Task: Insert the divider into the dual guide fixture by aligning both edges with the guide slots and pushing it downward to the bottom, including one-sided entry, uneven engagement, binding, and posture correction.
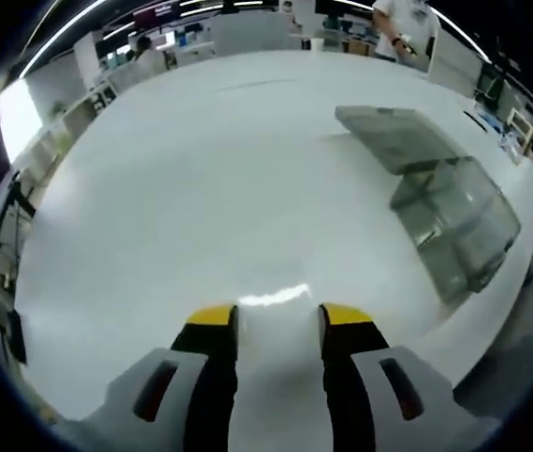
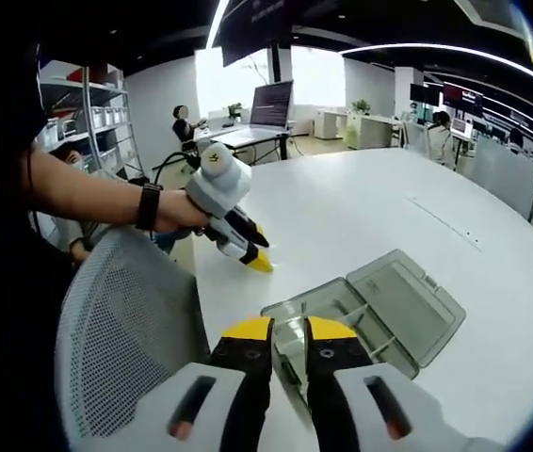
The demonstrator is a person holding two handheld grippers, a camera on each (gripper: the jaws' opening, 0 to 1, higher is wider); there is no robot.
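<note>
White laminate covered the broad round bench [image 1: 201, 188], and the left tool [image 1: 279, 325] hung low over a bare part of it, its yellow-tipped black jaws standing apart with nothing between them, probably kept clear until it was needed to steady something. In the right gripper view that same tool [image 2: 248, 247] showed at the left, gripped in a person's hand [image 2: 184, 209] with a dark watch on the wrist, its yellow tips slanting down toward the bench top near the edge. A grey mesh chair back [image 2: 125, 330] stood below that arm, just off the bench edge. Further right lay the clear smoky plastic box with a hinged lid [image 2: 379, 301], opened flat on the bench; I took it for the dual guide fixture, its lid folded back so the inside could be reached from above. The right tool [image 2: 288, 339] stood over the box's near wall with its jaws narrowly parted, and a thin translucent plastic sheet [image 2: 293, 353], likely the divider, rose between them; whether the jaws were actually pinching it I could not tell. Judged from this, the divider was at or just inside the near end of the box, not yet seated.
</note>
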